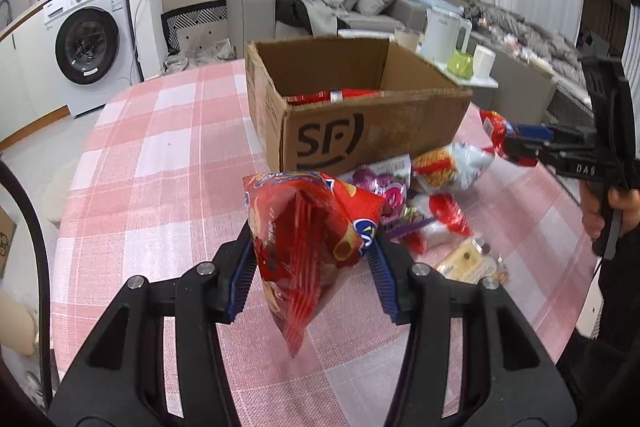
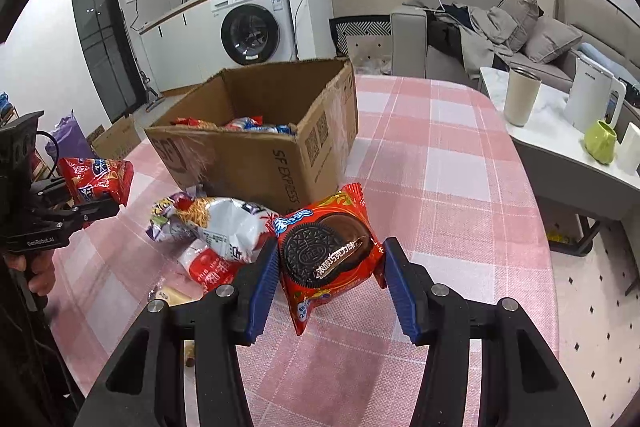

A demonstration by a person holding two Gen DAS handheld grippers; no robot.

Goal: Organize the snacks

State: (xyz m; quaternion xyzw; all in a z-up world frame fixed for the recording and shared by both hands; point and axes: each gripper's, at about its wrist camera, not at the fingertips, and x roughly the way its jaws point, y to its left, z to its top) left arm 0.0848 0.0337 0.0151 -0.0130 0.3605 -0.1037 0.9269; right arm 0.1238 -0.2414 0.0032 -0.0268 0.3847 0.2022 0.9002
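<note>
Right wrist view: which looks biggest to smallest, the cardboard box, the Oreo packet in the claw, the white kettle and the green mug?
1. cardboard box
2. Oreo packet, though it sits close to the camera, which inflates it
3. white kettle
4. green mug

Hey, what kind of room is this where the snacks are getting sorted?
Most likely a home, an open living and kitchen area. A washing machine sits under a counter, a grey sofa with cushions lines the wall, and the cardboard box stands on a table with a pink checked tablecloth.
</note>
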